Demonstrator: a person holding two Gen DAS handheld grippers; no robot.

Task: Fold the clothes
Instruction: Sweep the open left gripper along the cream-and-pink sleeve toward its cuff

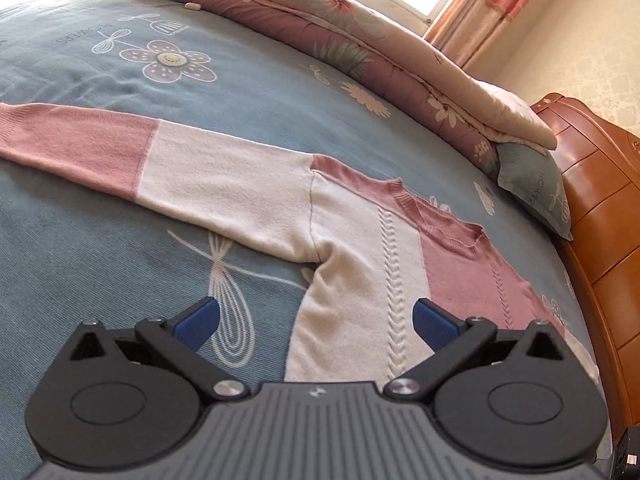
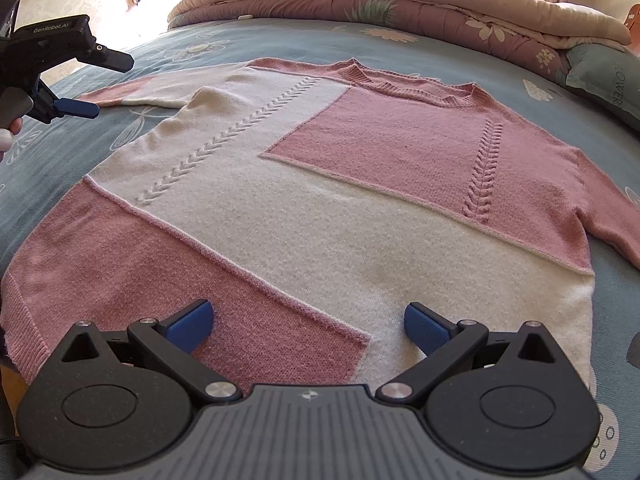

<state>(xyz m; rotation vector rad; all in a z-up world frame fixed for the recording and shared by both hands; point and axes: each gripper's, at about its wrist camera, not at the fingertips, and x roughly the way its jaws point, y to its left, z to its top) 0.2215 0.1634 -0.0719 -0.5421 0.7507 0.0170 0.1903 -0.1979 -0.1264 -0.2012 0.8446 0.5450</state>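
1. We see the sweater (image 2: 320,184) lying flat, front up, spread across the blue bedsheet (image 2: 280,36), neckline toward the rolled quilt (image 2: 400,4), hem toward us.
2. Progress: we judge nothing folded yet. Body flat, both sleeves out to the sides, no crease or doubled layer visible. All folds are left: sleeves in, then body.
3. Our left gripper (image 1: 316,318) hovers over the sweater's side panel near the armpit, jaws spread wide, holding nothing.
4. Our right gripper (image 2: 307,322) hovers over the hem area, jaws also spread wide, empty.
5. Left wrist only: the full left sleeve (image 1: 152,160) stretched straight out across the sheet, pink cuff end then white; also a pillow (image 1: 536,188) and wooden headboard (image 1: 600,208).
6. Right wrist only: the whole torso, the pink right sleeve (image 2: 616,208) running off the frame edge, and the left gripper from outside at upper left, with part of a hand (image 2: 10,128) gripping it.
7. We cannot tell whether either gripper touches the knit.
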